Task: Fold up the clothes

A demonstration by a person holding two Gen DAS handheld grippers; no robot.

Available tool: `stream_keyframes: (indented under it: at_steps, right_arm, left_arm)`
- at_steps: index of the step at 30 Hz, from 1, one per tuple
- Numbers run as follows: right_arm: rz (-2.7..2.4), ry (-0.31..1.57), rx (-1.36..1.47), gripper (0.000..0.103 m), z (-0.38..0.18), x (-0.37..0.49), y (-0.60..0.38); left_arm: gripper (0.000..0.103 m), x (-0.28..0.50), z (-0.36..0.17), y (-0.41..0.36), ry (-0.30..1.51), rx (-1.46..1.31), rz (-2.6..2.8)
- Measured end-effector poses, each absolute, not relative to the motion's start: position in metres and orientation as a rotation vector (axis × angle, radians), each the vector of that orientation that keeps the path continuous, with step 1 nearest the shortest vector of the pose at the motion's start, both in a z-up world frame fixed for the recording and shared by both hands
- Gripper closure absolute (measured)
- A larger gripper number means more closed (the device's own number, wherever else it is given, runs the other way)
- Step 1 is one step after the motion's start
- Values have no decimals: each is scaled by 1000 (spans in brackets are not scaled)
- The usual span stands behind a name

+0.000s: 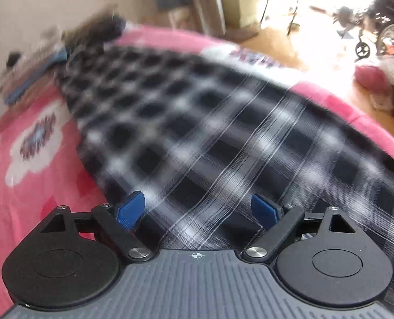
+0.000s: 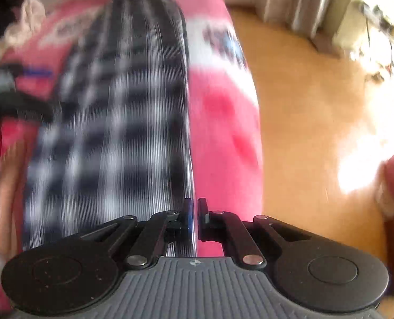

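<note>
Closest to us: left gripper (image 1: 197, 210), jaws wide, nothing between them, over the plaid garment (image 1: 197, 122). Right gripper (image 2: 194, 212), pinched shut, seemingly on the garment's edge, though blur hides the contact. Garment spread on the pink bedspread (image 1: 37, 191); folding barely begun. We find no containers.

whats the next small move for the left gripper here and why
Probably lower the left gripper and close on the checked garment beneath it: its jaws stand wide with nothing between them, while the right gripper is shut on the garment's edge, over the pink bedspread.
</note>
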State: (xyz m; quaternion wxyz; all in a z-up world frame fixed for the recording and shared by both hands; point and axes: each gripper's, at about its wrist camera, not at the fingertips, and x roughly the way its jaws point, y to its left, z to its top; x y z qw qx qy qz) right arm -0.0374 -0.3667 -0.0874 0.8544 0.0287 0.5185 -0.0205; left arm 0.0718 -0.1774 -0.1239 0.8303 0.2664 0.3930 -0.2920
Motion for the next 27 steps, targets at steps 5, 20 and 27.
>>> stream_keyframes:
  at_steps: [5, 20, 27]
  right_arm:
    - [68, 1098, 116, 100, -122, 17, -351]
    - [163, 897, -243, 100, -88, 100, -349]
    - [327, 881, -266, 100, -112, 227, -311]
  left_arm:
    - [14, 76, -139, -158, 954, 526, -611]
    - [14, 157, -96, -130, 940, 382, -471]
    - [15, 209, -104, -139, 880, 332, -399]
